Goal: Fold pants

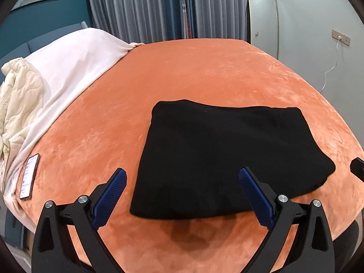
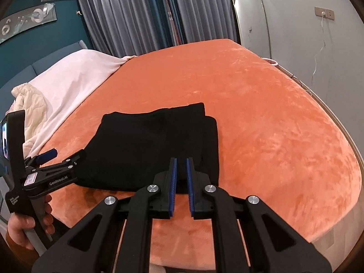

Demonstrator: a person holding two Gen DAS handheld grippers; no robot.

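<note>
On the orange plush bed cover point(image 1: 204, 72), the black folded fabric pants point(image 1: 223, 159) lie flat near its front edge. The left claw point(image 1: 182, 182) gapes wide and empty over them; the right claw point(image 2: 180, 170) is nearly closed, gripping nothing.

Probably a bedroom: bed point(image 1: 204, 68), curtains point(image 1: 136, 6).
</note>
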